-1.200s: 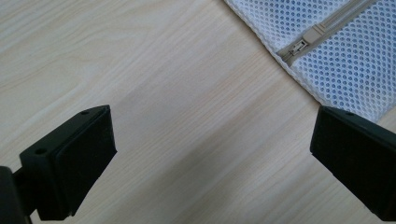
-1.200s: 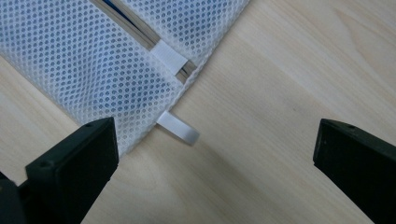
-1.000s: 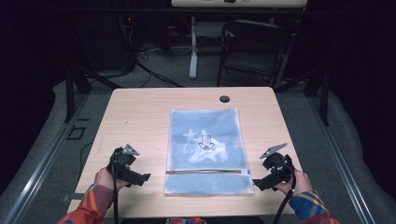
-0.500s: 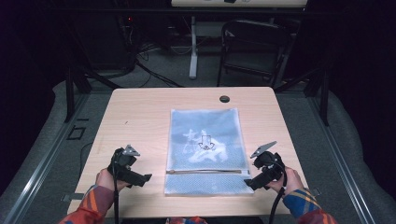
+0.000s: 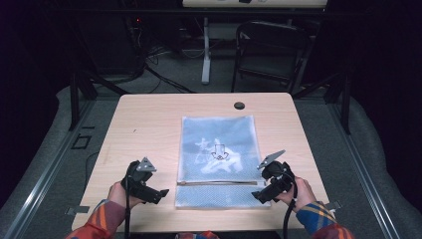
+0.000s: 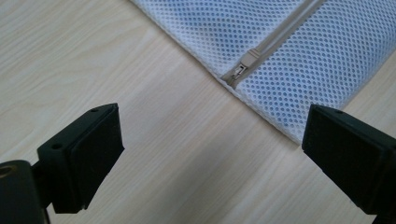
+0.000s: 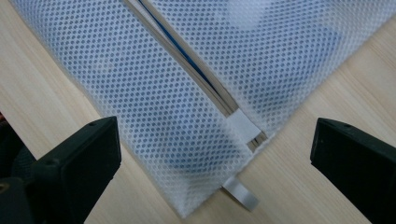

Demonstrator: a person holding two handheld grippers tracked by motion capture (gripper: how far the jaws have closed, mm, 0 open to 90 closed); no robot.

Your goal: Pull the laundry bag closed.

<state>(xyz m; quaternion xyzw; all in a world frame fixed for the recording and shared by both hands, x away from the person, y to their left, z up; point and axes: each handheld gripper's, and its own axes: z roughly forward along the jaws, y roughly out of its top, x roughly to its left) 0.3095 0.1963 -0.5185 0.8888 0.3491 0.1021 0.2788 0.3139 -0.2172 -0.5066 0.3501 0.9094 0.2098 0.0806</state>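
Both jaws wide, empty. Left gripper (image 5: 160,193) near zipper pull (image 6: 243,65): you pinch tab squarely. Right gripper (image 5: 259,195): you pin mesh bag (image 5: 219,149) corner by zipper end.

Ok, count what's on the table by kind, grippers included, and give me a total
Mesh zip bag: 1
Small black round thing at the table's far edge: 1
Handheld grippers: 2, left gripper, right gripper
Total: 4
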